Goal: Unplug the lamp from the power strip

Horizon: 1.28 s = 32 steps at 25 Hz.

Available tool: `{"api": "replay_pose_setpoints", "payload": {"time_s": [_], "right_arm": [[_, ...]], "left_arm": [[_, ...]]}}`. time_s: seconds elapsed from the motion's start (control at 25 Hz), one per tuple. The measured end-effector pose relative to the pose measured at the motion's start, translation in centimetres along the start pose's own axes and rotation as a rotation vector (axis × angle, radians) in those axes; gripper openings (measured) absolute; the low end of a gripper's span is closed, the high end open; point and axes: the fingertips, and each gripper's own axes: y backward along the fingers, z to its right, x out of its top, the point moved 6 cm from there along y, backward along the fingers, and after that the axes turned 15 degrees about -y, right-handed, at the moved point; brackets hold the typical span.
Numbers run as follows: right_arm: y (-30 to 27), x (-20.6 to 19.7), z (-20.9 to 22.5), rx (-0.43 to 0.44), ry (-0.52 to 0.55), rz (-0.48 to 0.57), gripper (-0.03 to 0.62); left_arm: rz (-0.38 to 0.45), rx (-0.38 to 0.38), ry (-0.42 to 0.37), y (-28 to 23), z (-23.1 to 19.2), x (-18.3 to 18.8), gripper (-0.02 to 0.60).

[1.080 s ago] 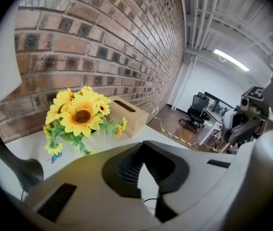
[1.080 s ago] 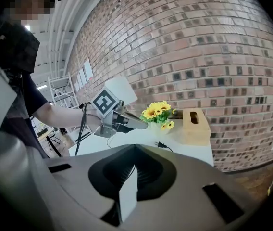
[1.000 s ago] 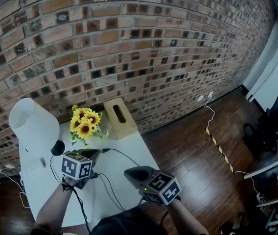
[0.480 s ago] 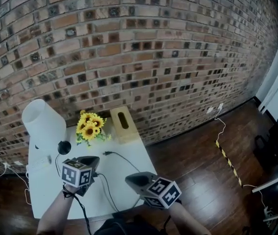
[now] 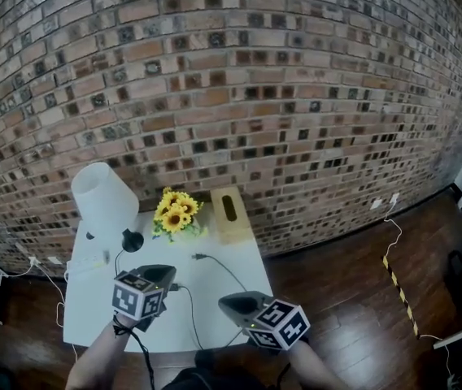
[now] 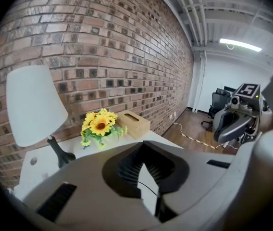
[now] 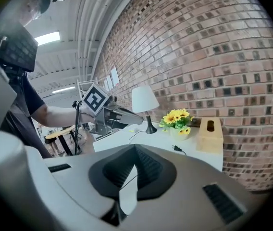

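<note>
White tabletop (image 5: 93, 319) lies under both tools, and a brick wall closes the room behind it. The left gripper (image 5: 164, 276) hangs over the near half of the table with its jaws pressed together and nothing between them. The right gripper (image 5: 233, 305) hangs beside it at the near right edge. Its jaws are also closed to a thin slit. The dark line seen through the slit looks like cord lying on the table behind, not something held.

Just ahead of the two tools, between them, a black plug (image 5: 198, 257) lies free on the table and touches no socket. I take it for the lamp's plug, but its cord cannot be followed the whole way. If so, the main step looks done, and little or nothing is left.

The plug lies flat, with its long axis about parallel to the wall. Its cord leaves toward the side of the right gripper, so the pins seem to point toward the left gripper's far side.

Further ahead of the left gripper, to its left, is the white power strip (image 5: 87, 260). Beyond it the lamp (image 5: 105, 197) stands upright near the wall.
</note>
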Motion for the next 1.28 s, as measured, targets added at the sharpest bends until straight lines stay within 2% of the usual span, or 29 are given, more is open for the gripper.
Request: {"api": "replay_pose_setpoints", "payload": {"time_s": [0.16,0.4,0.56,0.84,1.12,1.28], "right_arm": [[-1.2,1.1,-1.3,0.084,0.058,-0.002,0.002],[-2.6,1.1,-3.6,0.198,0.079,-0.003,0.002],[-4.3,0.9,-5.3,0.275,0.079,0.012,0.003],[-6.1,2.6,-8.7,0.408,0.081,0.021,0.002],[-9.3,3.4,-12.5,0.478,0.117,0.015,0.002],[-11.2,2.9,-15.4,0.501,0.136,0.001,0.002]], "left_arm": [[0.014,0.093,0.023,3.2,-0.2,-0.5,0.003],[0.053,0.17,0.07,7.2,1.0,-0.4,0.004],[0.047,0.219,0.104,9.8,1.9,-2.0,0.005],[0.05,0.345,0.191,13.7,0.9,-4.9,0.005],[0.061,0.462,0.156,19.3,0.1,-7.3,0.005],[0.078,0.485,0.167,22.5,0.2,-8.7,0.005]]}}
